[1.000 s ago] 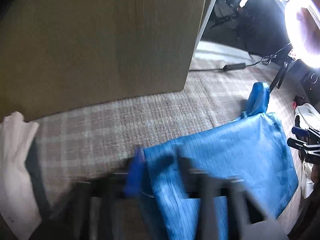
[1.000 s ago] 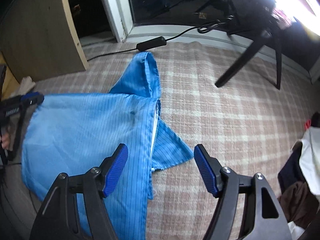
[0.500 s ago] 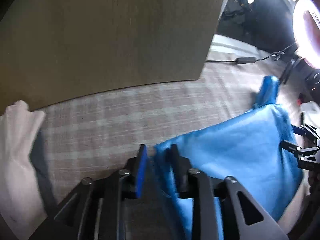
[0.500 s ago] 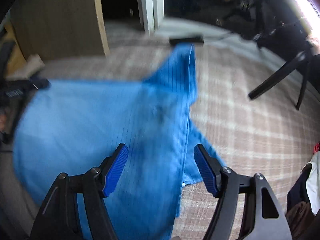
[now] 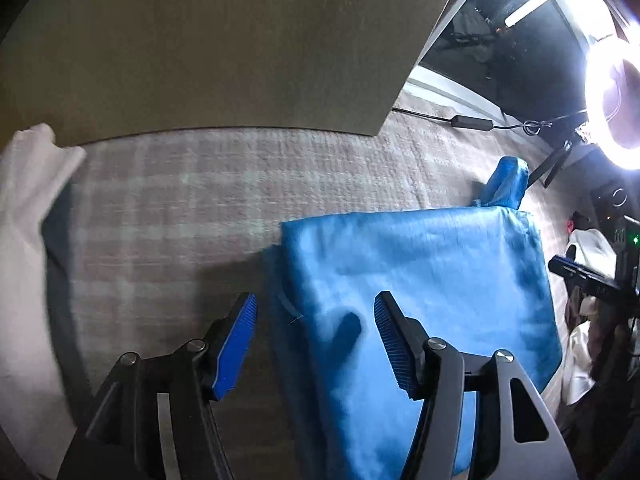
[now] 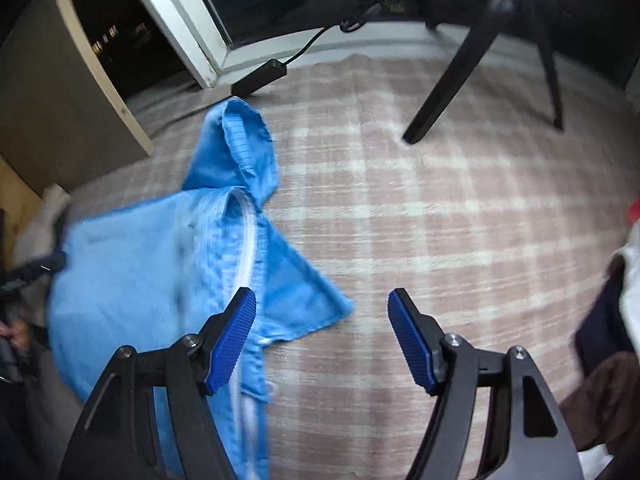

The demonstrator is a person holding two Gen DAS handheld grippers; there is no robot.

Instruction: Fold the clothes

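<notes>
Left gripper [image 5: 316,340] jaws apart, empty, over blue garment [image 5: 420,280] edge, plaid rug [image 5: 180,208]

Plaid rug [image 6: 460,216] under blue garment [image 6: 152,272], white cloth [image 5: 24,248], power adapter [image 6: 259,77].

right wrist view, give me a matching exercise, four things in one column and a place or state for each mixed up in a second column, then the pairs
Things:
1. blue garment
2. power adapter
3. right gripper
4. chair leg

Places or states:
a. open, holding nothing
b. black, slanting down onto the rug at upper right
c. spread on the plaid rug, white zipper showing
d. by the window frame, cable attached

Pairs: 1-c, 2-d, 3-a, 4-b
</notes>
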